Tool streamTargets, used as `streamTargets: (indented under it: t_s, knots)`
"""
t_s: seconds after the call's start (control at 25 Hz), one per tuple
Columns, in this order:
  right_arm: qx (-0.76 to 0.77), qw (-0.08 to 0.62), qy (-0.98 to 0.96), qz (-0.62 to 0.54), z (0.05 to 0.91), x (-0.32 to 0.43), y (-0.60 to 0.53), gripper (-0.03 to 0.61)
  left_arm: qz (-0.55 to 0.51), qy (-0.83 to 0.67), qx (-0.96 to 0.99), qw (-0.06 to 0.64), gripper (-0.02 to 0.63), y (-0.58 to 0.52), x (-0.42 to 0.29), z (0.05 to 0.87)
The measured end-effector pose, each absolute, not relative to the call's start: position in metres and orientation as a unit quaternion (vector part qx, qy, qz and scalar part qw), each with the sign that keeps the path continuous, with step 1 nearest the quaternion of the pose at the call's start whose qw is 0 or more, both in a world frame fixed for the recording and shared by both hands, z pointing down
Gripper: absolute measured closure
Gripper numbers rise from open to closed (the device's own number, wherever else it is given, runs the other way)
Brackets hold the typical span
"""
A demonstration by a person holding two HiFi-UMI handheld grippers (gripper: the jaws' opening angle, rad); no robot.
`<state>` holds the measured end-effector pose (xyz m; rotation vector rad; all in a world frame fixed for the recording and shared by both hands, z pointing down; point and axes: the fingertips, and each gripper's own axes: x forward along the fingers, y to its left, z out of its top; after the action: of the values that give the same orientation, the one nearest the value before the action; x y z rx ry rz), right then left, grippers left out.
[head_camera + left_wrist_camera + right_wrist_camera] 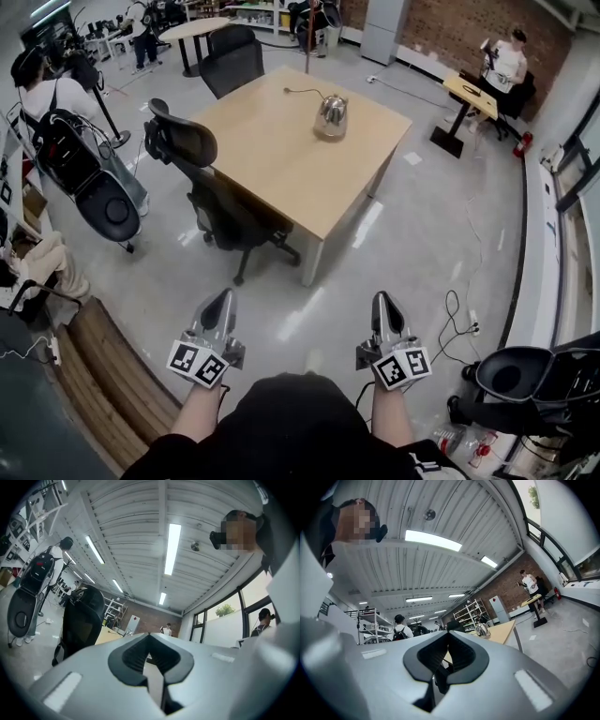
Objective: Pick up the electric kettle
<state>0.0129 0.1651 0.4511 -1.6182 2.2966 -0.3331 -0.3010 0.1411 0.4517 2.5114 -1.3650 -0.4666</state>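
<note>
A shiny steel electric kettle [331,116] stands on a light wooden table [272,159], near its far side, with a dark cord trailing left. The right gripper view shows the kettle [482,629] small and far off on the table's edge. Both grippers are held low over the floor, well short of the table. My left gripper [223,297] is shut with nothing in it, and my right gripper [383,300] is shut and empty too. In the left gripper view the jaws [149,641] meet, with the tabletop [110,637] beyond.
A black office chair [202,173] stands at the table's near-left side, another [232,58] at the far end. A golf-style bag on a stand [89,178] is at left, a wooden bench [108,370] near my left, cables [450,319] on the floor at right.
</note>
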Motion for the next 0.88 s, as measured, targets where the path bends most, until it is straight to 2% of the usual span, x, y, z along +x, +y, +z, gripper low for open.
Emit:
streamTargets:
  t_s: [0.52,0.88]
  knots:
    - [-0.579,0.18,0.785,-0.125,0.457,0.099,0.112,0.577,-0.151,-0.439,0.876,0.133,0.614,0.075,-0.203,0.447]
    - [-0.613,0.191,0.755,-0.129,0.463,0.142,0.117,0.577,-0.125,-0.391,0.9,0.149,0.614,0.056,-0.137,0.456]
